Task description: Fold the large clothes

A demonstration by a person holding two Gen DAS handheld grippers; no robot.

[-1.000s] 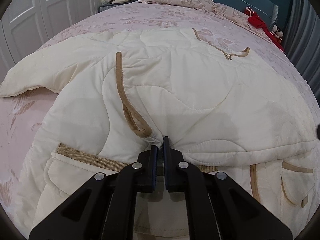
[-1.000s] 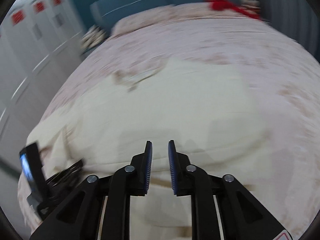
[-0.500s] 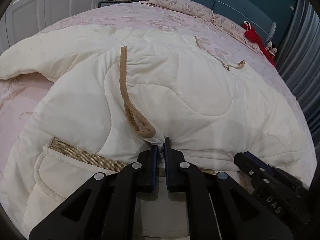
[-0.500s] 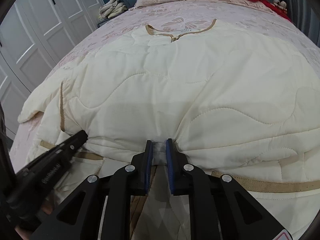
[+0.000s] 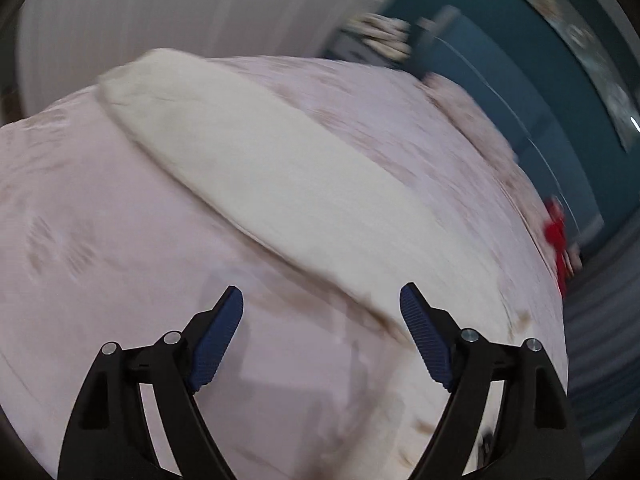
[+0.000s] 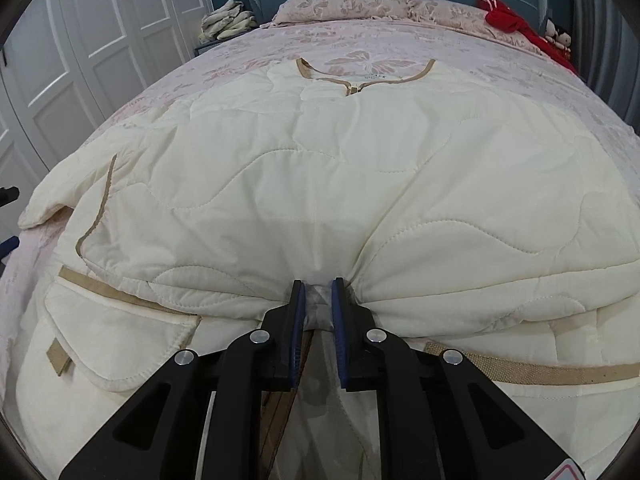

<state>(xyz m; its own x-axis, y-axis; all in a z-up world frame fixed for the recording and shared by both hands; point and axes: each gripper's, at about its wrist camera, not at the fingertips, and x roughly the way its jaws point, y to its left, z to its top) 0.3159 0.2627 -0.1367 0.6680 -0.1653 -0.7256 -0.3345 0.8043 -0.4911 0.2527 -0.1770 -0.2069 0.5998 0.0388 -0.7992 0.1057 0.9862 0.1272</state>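
The jacket [image 6: 360, 184] lies spread on the bed [image 6: 400, 40], collar toward the pillows [image 6: 344, 6], its near hem doubled back on itself; you look part-way through a fold. Your right gripper [image 6: 318, 300] is pinched nearly closed on a gather of that folded edge; your left gripper [image 5: 322, 340] is opening, jaws wide, nothing between them, over bare bedspread with a sleeve [image 5: 260, 168] beyond. Next, I judge, you take that sleeve and lay it across the body; keep the right pinch steady meanwhile. Room is ample toward the pillows; the wardrobe [image 6: 80, 60] side runs close to the bed's left edge.
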